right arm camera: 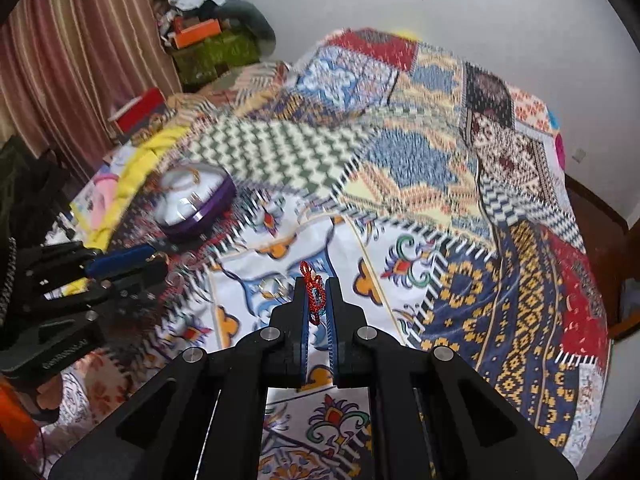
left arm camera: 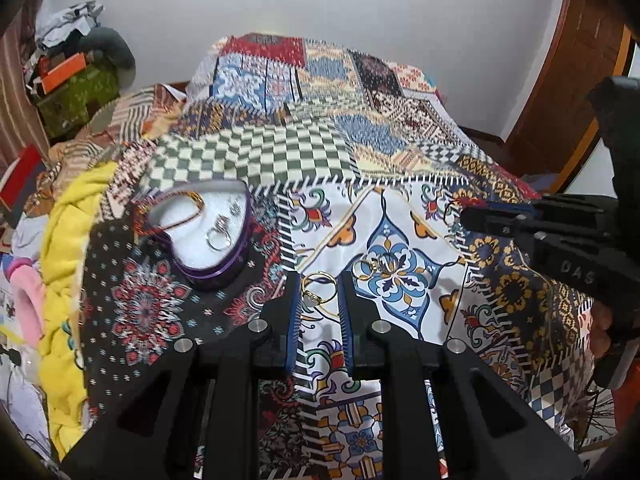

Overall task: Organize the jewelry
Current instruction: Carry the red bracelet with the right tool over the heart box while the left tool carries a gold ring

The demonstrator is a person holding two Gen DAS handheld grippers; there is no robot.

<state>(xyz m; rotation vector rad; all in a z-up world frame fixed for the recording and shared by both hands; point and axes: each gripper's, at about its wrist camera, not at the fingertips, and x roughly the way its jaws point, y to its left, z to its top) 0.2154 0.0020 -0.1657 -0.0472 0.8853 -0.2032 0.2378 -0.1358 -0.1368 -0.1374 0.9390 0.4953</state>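
We hold the right claw (right arm camera: 315, 300) nearly closed on a red beaded bracelet (right arm camera: 312, 294), pinched between its blue pads above the patchwork bedspread (right arm camera: 460, 208). Our left claw (left arm camera: 319, 294) stands apart over a gold ring (left arm camera: 316, 292) lying on the bed — whether the pads touch it we cannot tell — with another ring (left arm camera: 366, 269) just beside. The purple heart-shaped box (left arm camera: 200, 232) sits open to the left, holding a silver ring (left arm camera: 219, 236) and a thin chain (left arm camera: 184, 212).
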